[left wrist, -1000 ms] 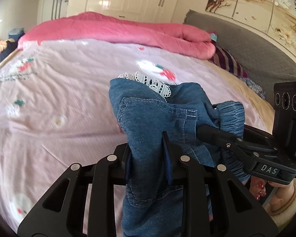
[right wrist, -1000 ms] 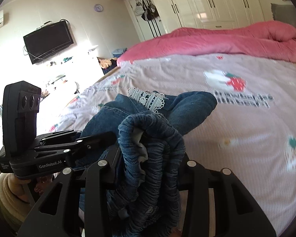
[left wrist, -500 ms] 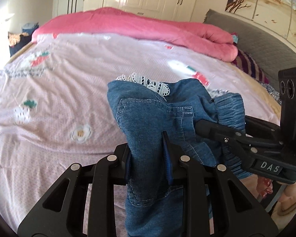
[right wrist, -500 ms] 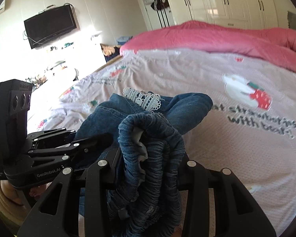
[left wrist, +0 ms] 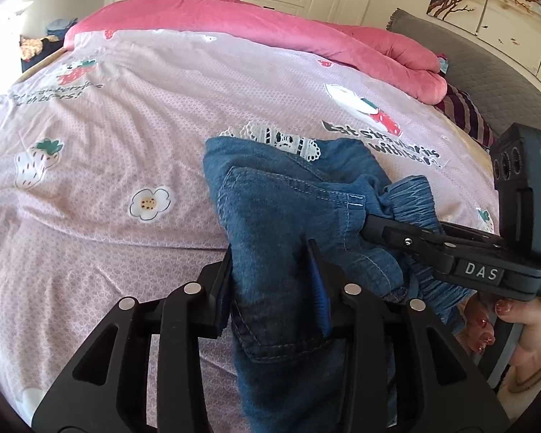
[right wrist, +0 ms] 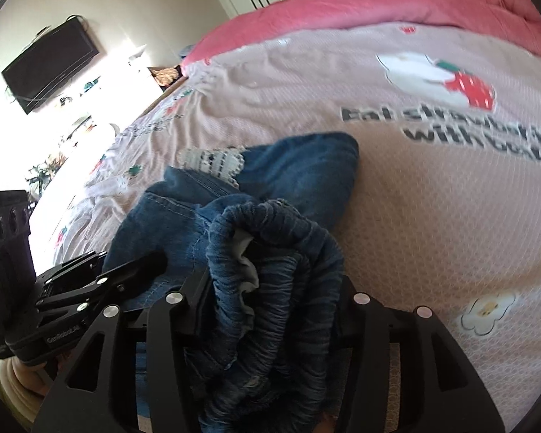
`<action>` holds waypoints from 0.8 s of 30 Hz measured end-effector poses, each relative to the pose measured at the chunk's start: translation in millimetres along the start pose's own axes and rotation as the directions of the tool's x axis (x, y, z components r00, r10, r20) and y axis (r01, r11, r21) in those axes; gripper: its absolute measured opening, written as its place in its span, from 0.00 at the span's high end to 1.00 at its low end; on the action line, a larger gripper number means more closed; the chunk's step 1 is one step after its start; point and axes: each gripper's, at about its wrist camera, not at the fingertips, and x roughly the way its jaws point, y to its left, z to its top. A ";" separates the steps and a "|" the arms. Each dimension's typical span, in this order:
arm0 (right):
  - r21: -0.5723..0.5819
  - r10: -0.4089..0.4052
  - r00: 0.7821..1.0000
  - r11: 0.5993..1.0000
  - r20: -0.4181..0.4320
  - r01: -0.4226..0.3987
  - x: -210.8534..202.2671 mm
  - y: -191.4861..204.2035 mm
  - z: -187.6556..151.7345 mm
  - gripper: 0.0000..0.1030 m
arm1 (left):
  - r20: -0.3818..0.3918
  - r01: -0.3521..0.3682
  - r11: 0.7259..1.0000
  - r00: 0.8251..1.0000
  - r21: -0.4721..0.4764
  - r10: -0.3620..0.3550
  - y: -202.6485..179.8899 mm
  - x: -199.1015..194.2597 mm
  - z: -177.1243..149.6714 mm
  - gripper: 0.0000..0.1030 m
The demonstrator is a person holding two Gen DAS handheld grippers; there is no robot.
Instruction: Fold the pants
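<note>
I had both claws, left claw (left wrist: 274,281) and right claw (right wrist: 270,288), clamped on the denim pants (left wrist: 288,209), lifting them over the bed (left wrist: 126,115) for laying flat.

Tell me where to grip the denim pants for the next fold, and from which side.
Keep the present holds on the denim pants: the right gripper on the gathered elastic waistband, the left gripper on the flat stitched pocket panel. Both come from the near edge, since the lace trim end hangs far.
</note>
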 end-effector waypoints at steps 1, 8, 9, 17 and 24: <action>-0.001 -0.005 1.000 1.000 -0.002 0.005 0.4 0.3 -0.4 0.55 | 0.000 -0.001 1.000 1.000 0.000 0.001 0.1 -0.1 -0.5 0.71; -0.029 -0.045 0.999 0.999 0.028 0.046 -8.2 10.0 -1.1 0.45 | 0.008 -0.009 1.000 1.000 -0.009 0.009 1.3 -4.8 -2.3 0.69; -0.027 -0.035 0.999 0.999 0.037 0.036 -11.8 10.4 -2.0 0.44 | 0.010 -0.008 1.000 1.000 -0.011 0.008 1.5 -5.6 -2.3 0.69; -0.041 -0.041 0.997 0.998 0.069 0.044 -30.7 14.0 -6.7 0.34 | 0.014 -0.012 1.000 1.000 -0.018 0.012 1.4 -11.0 -3.2 0.62; -0.107 -0.061 0.993 0.992 0.099 0.071 -47.0 28.5 -12.7 0.22 | 0.030 -0.019 1.000 0.999 -0.017 0.020 -1.0 -25.2 -6.1 0.50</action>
